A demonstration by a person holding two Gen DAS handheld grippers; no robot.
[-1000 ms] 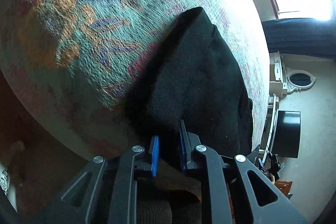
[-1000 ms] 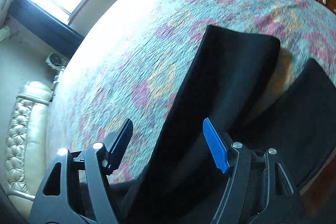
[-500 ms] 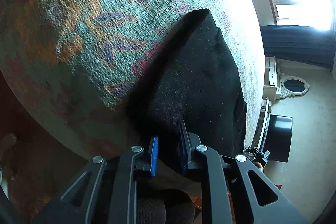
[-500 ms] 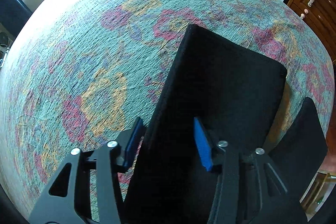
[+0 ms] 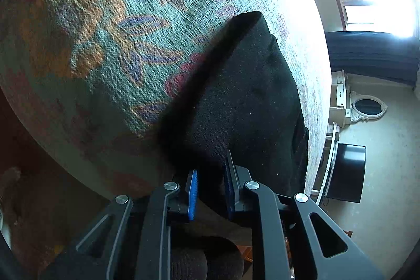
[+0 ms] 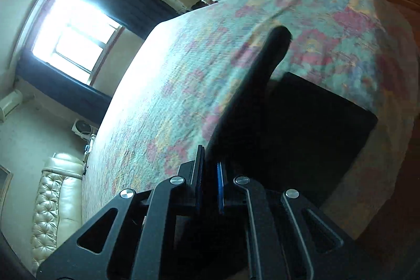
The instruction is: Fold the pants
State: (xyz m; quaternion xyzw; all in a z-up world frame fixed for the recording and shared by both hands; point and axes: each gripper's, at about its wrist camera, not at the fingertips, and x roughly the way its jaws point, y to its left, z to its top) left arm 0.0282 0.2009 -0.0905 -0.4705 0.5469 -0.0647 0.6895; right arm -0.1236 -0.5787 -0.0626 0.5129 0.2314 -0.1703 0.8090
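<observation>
Both tools, left tool (image 5: pixel 210 181) and right tool (image 6: pixel 210 175), are clamped on the black pants (image 5: pixel 246 101) at the bed (image 5: pixel 110 30) edge (thin bites), so a hard pull could slip the cloth free.

Black linkage left gripper (image 5: pixel 210 179), right gripper (image 6: pixel 209 175), blue-padded jaws, silver pivot screws

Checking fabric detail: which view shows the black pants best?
The left wrist view: the pants are sharp, weave visible, lying on the floral bedspread. The right wrist view shows them motion-blurred and nearly featureless.
</observation>
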